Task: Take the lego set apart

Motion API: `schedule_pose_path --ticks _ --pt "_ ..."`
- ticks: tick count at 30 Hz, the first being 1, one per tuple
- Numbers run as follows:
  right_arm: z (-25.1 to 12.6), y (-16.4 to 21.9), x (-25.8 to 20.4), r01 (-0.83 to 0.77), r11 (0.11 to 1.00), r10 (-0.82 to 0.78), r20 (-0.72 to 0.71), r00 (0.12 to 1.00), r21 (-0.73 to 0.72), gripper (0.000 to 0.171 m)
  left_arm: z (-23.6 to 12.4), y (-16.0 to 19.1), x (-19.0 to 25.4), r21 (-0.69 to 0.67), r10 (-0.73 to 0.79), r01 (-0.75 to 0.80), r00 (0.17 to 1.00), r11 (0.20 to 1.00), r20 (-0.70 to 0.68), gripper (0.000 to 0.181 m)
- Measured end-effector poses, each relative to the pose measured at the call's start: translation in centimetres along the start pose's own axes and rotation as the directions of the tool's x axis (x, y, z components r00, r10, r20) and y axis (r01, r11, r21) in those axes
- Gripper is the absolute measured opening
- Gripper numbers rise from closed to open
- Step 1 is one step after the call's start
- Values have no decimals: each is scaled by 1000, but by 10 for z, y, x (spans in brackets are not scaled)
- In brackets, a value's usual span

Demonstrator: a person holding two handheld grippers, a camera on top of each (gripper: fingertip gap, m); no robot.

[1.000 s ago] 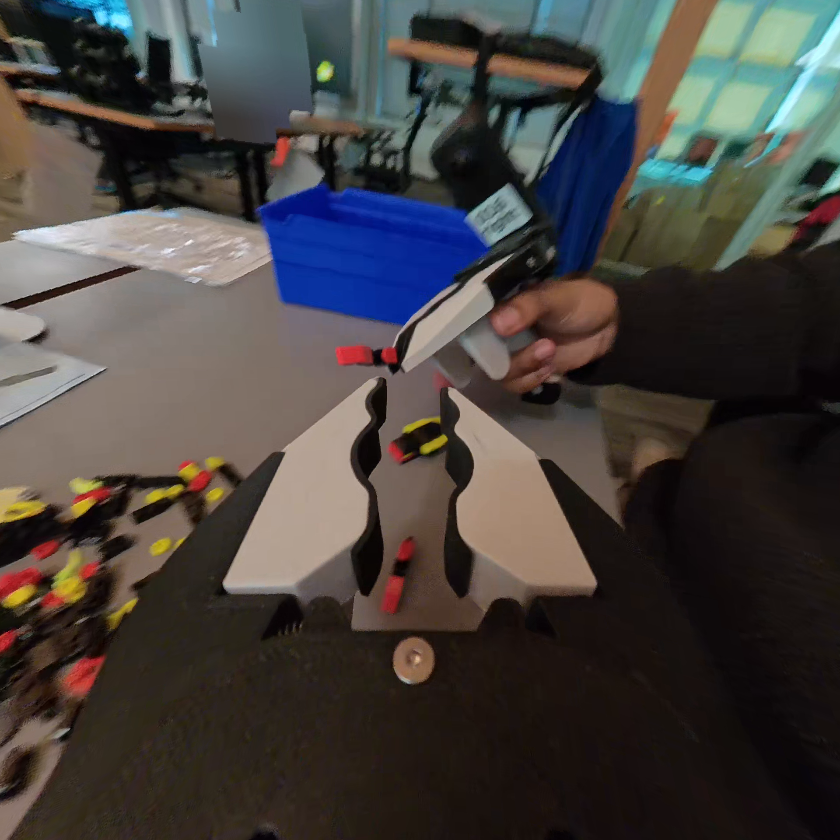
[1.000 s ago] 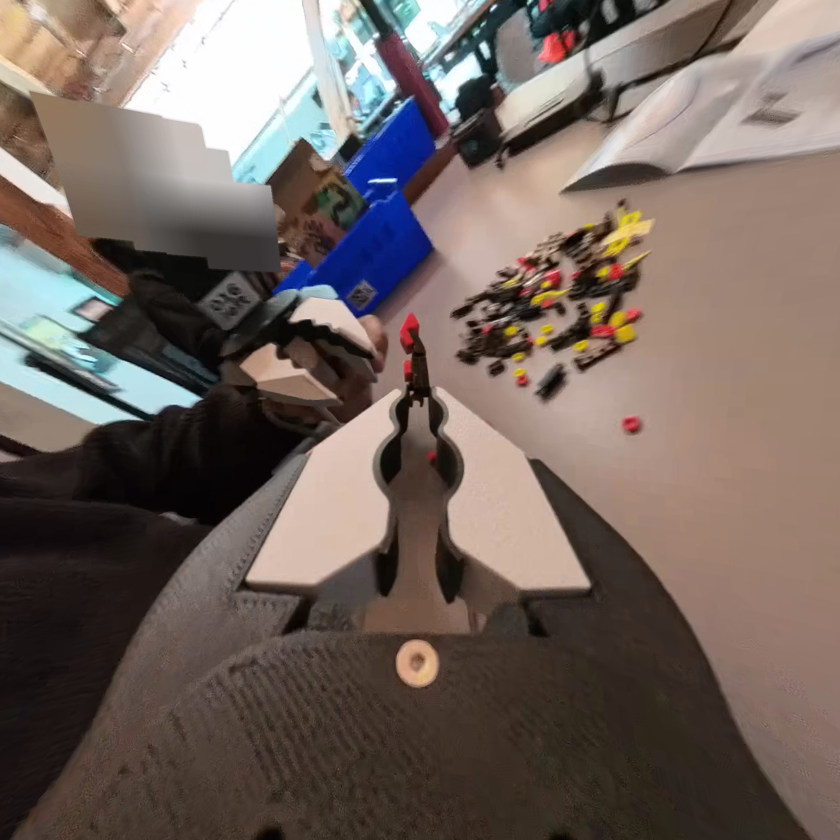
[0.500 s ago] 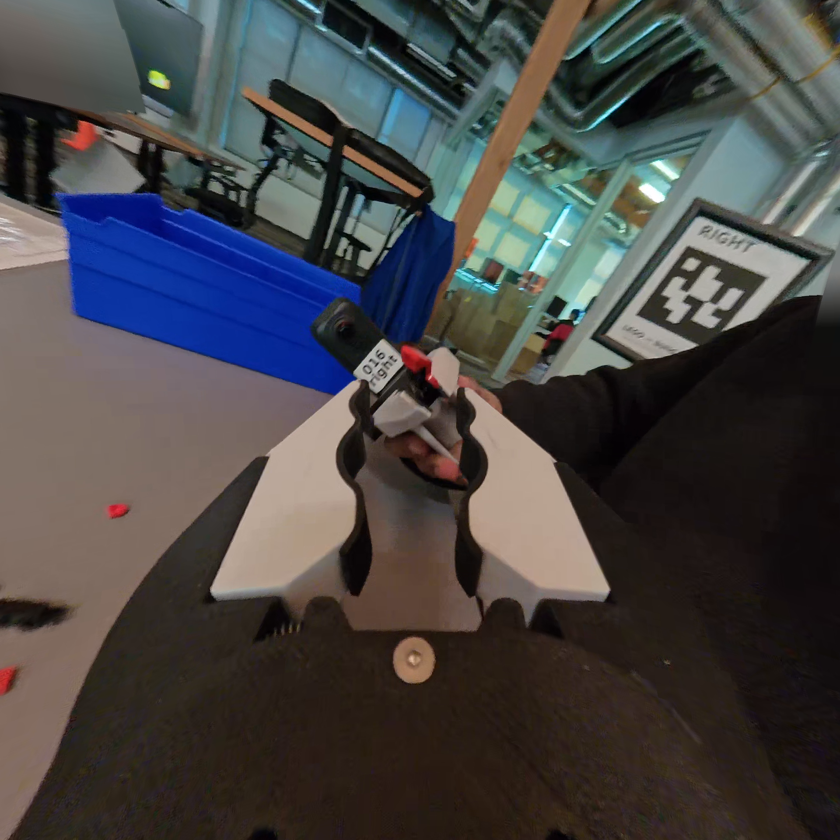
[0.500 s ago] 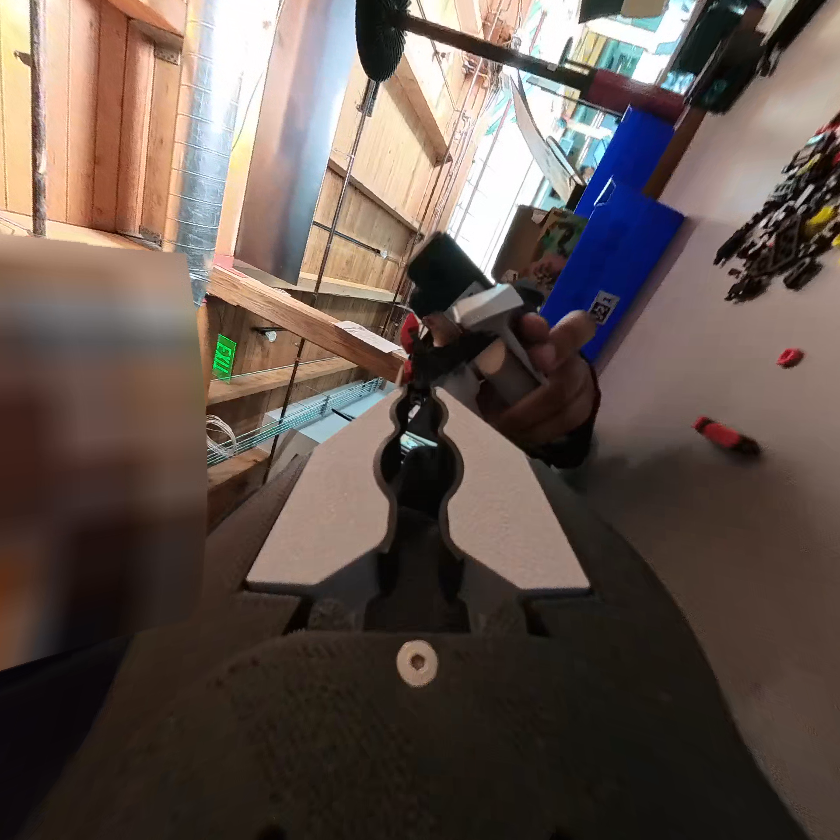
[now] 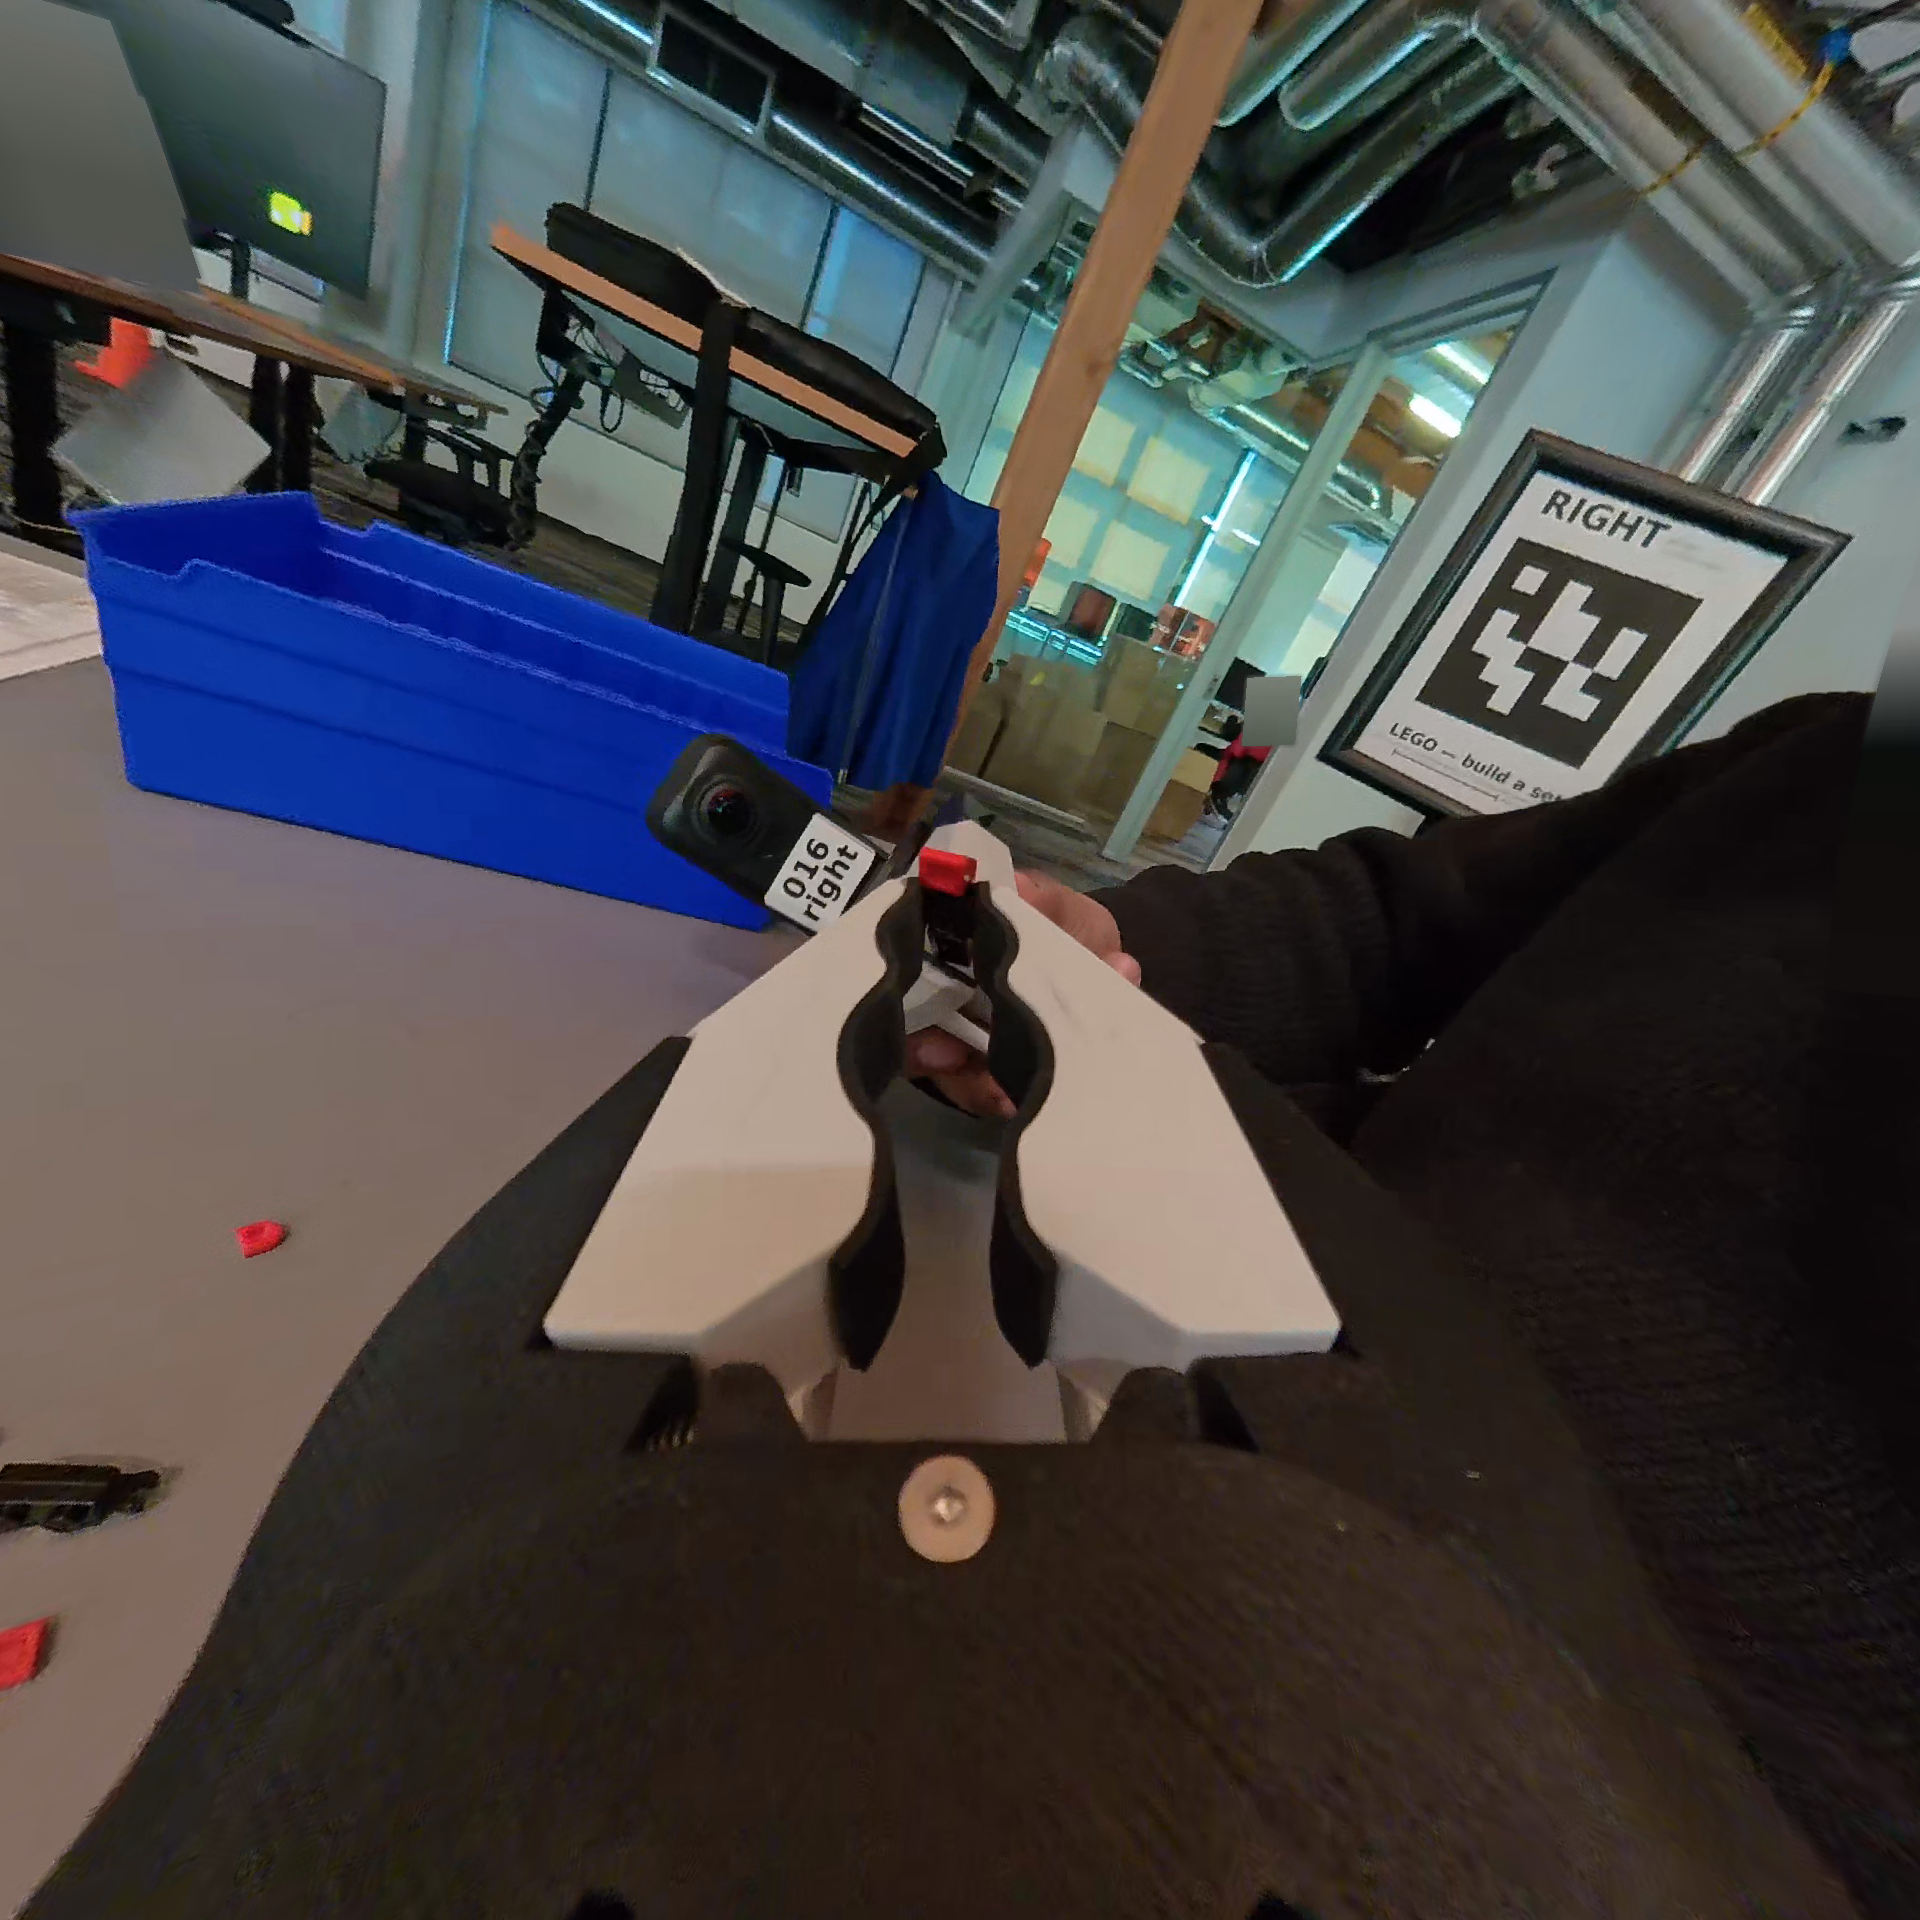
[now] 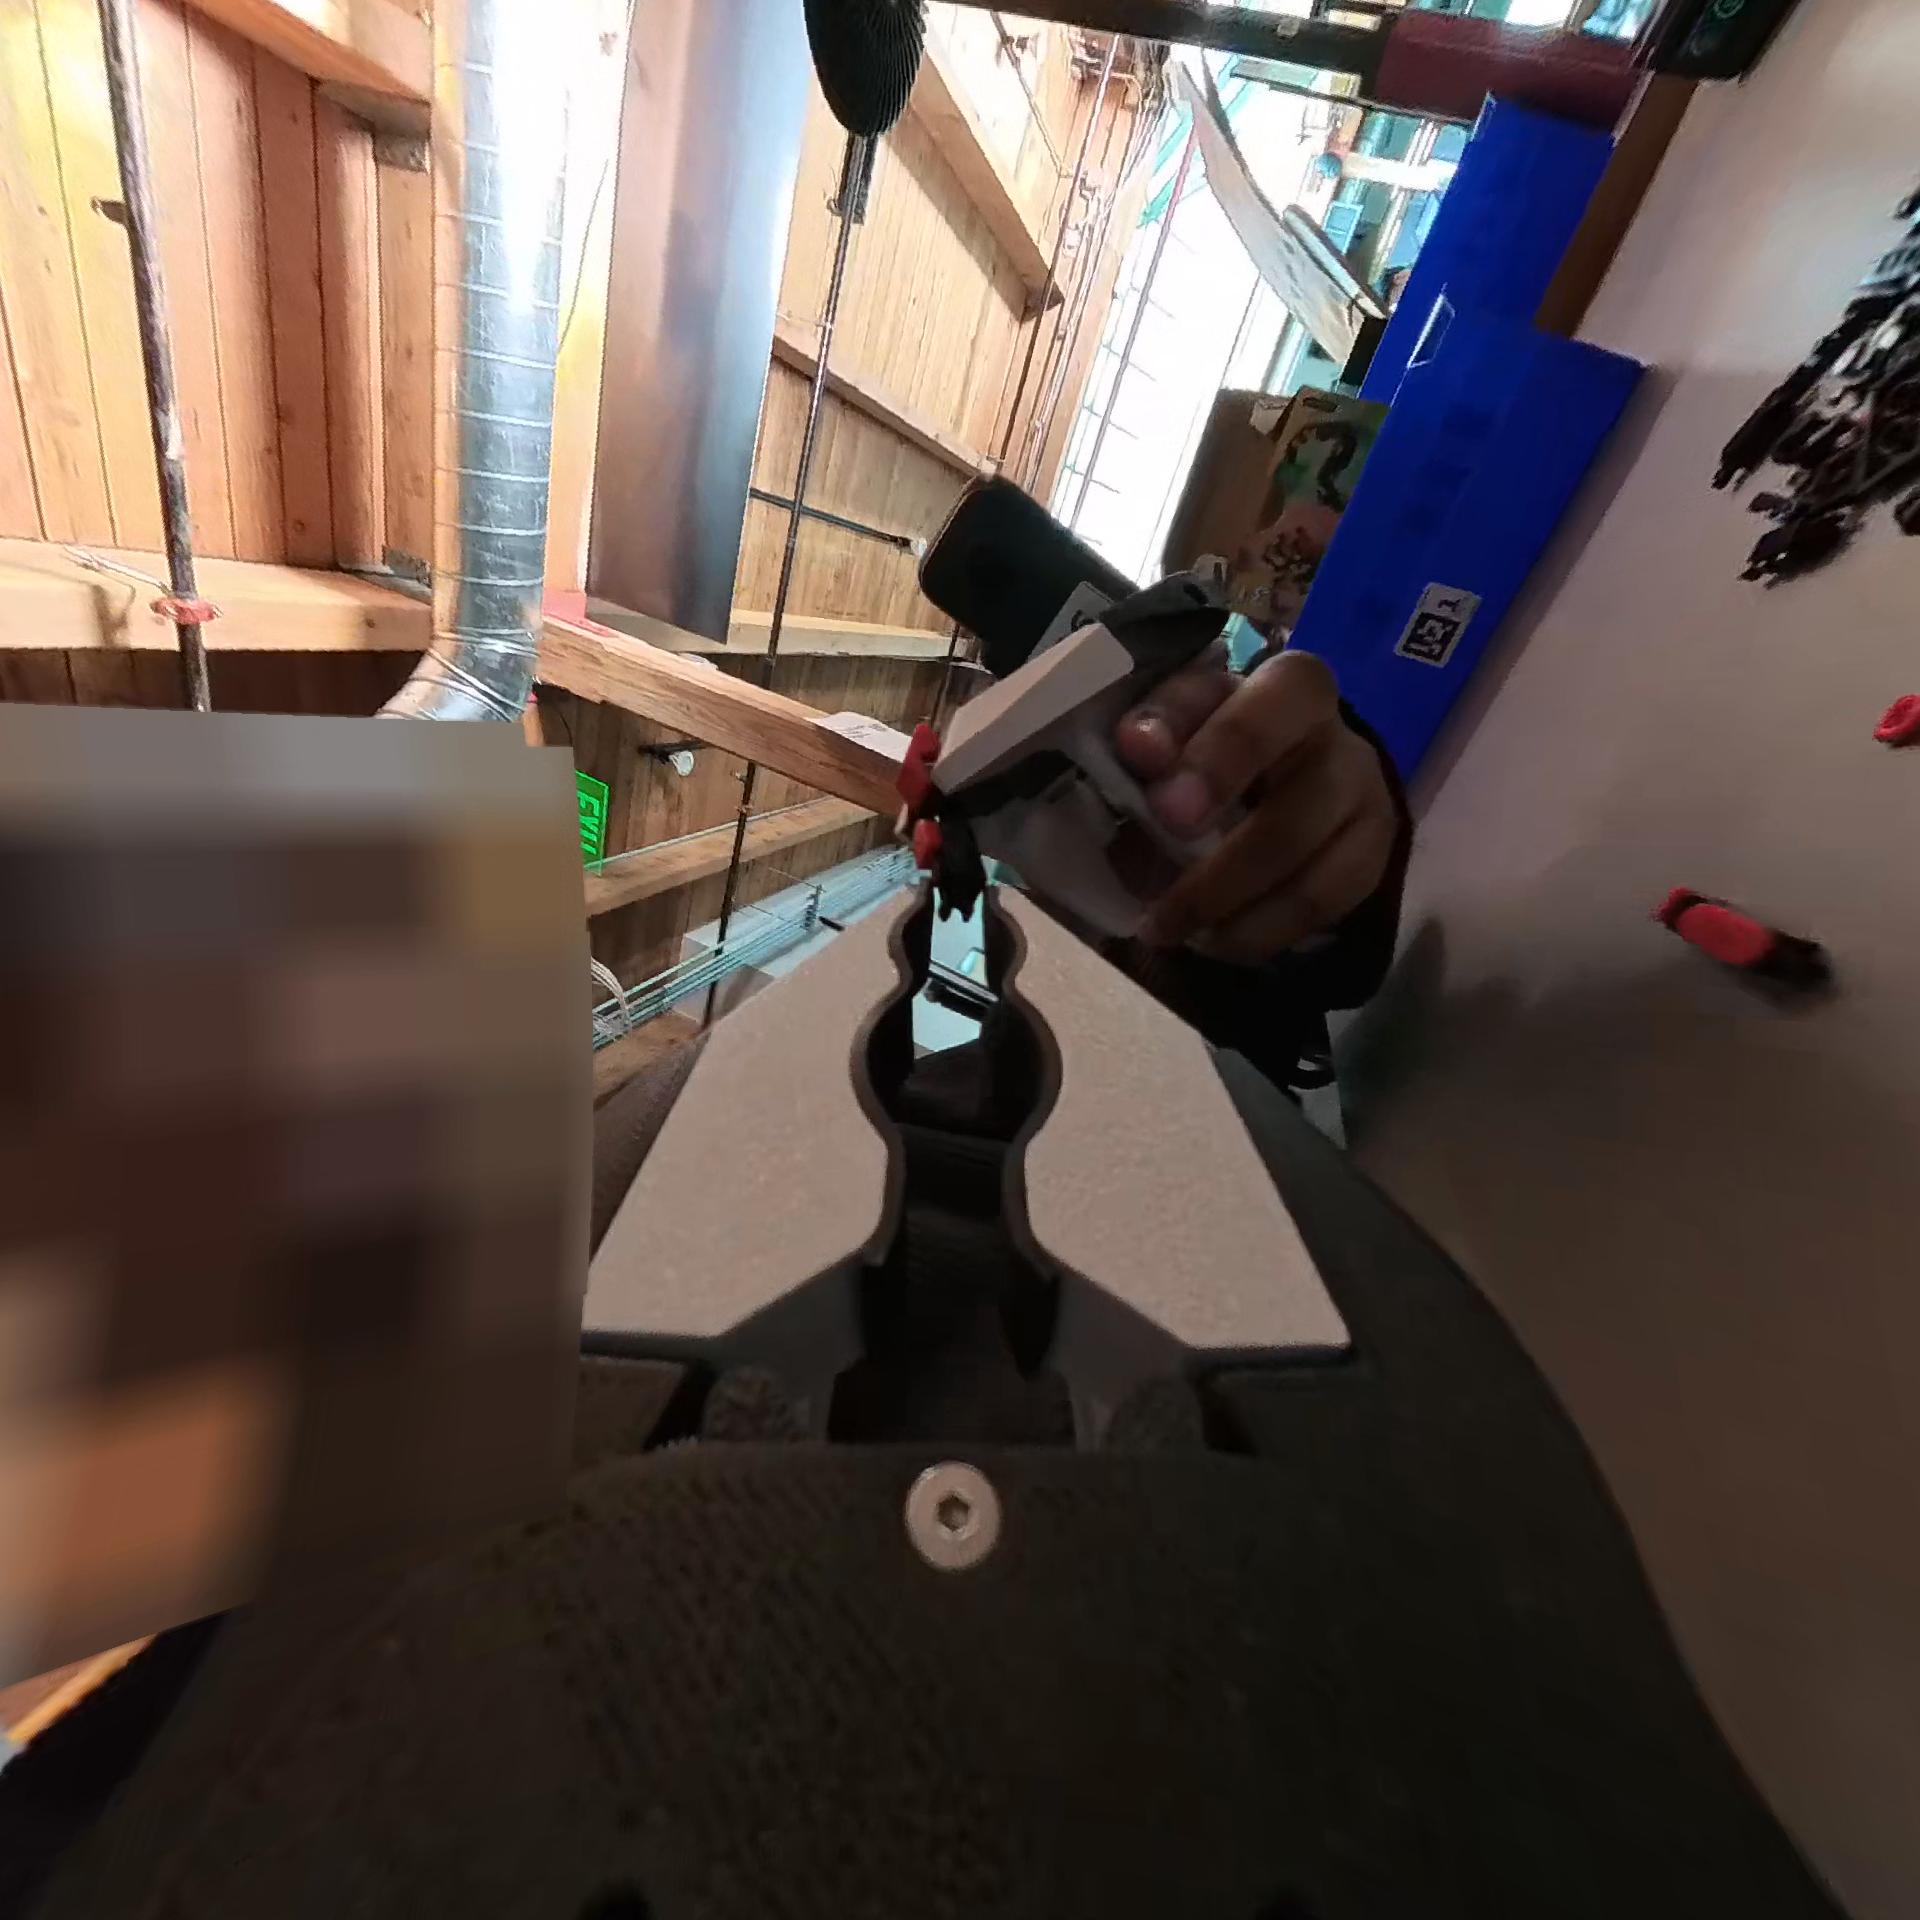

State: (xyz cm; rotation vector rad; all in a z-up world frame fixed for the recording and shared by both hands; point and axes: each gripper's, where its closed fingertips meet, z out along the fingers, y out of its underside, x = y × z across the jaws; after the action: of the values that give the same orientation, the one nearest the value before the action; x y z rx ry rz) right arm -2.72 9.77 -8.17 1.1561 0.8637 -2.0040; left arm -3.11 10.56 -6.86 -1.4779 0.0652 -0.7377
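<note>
grey table [image 5: 312,1039] | 1 blue bin [image 5: 416,675] | 2 tongs [image 5: 945,914] [image 6: 951,914] pinching 1 lego piece [image 5: 945,883]

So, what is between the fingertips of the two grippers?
A small black-and-red lego piece bridges them; the left gripper and right gripper both pinch it, seen in both wrist views.

Matt grey table top [image 5: 312,1039], smooth. Glossy blue plastic bin [image 5: 416,707]. Left gripper [image 5: 945,914]: matt white fingers, black body finely ribbed, shiny metal screw [image 5: 945,1507]. Planked wood wall [image 6: 260,312], ribbed metal duct [image 6: 499,364].

Both tongs, left [image 5: 948,914] and right [image 6: 954,902], meet tip to tip (each pinched nearly closed).
</note>
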Motion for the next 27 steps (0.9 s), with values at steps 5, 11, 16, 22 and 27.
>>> schedule_pose_path --ticks 5,11,16,22,27 --pt "-9 -16 3 379 925 -378 -188 907 -28 35 -7 -6 -11 61 -103 100 993 993 57 4" --pt "-18 -41 -8 864 452 -847 -413 336 -224 36 -18 -8 -33 115 -245 232 962 966 118 4" --pt "-6 -30 -2 860 470 -842 -394 369 -198 28 -17 -3 -42 181 -398 374 910 910 120 4" --pt "-13 -37 6 745 659 -713 -404 573 -106 28 -8 9 -34 241 -476 435 867 868 146 4" --pt "-16 -32 10 577 816 -559 -317 766 -47 30 -19 7 -32 357 -536 462 833 812 141 4"
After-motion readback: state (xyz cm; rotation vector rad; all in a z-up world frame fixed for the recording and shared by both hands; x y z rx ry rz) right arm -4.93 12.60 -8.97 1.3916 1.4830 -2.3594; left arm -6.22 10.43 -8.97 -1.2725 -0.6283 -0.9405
